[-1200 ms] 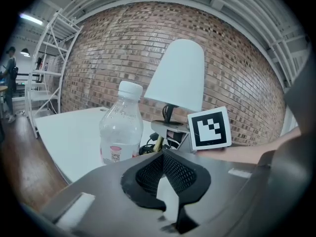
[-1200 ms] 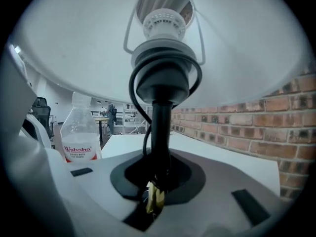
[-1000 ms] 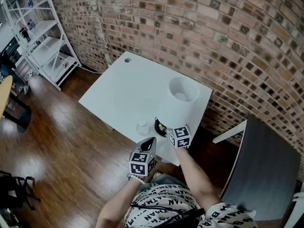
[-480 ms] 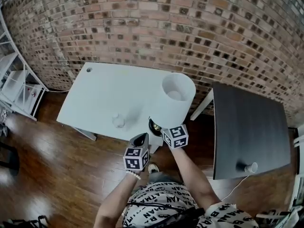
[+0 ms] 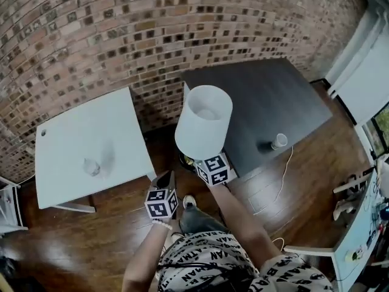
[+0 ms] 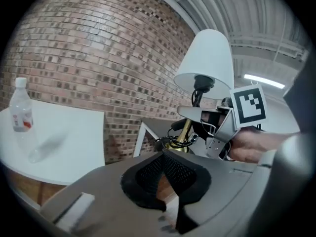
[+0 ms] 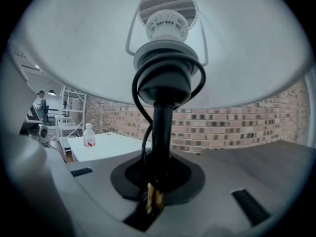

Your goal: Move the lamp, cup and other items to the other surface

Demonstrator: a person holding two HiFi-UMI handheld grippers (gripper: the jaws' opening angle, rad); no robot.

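lamp [image 5: 203, 121]: plain white shade, brass stem, black cord and socket.
white table [image 5: 73, 145]: unmarked white top.
dark table [image 5: 267, 96]: matt charcoal top.
bottle [image 6: 20, 113] on white tabletop: clear, white cap, red label.
left gripper [image 6: 164, 162], right gripper [image 7: 157, 184]: grey bodies, black mesh-textured pads, black-and-white square markers.
wall [image 5: 121, 35]: red-brown brick, dark and pale bricks mixed.
floor [image 5: 79, 242]: glossy dark brown wood.
shirt [image 5: 206, 260]: white, black lettering.
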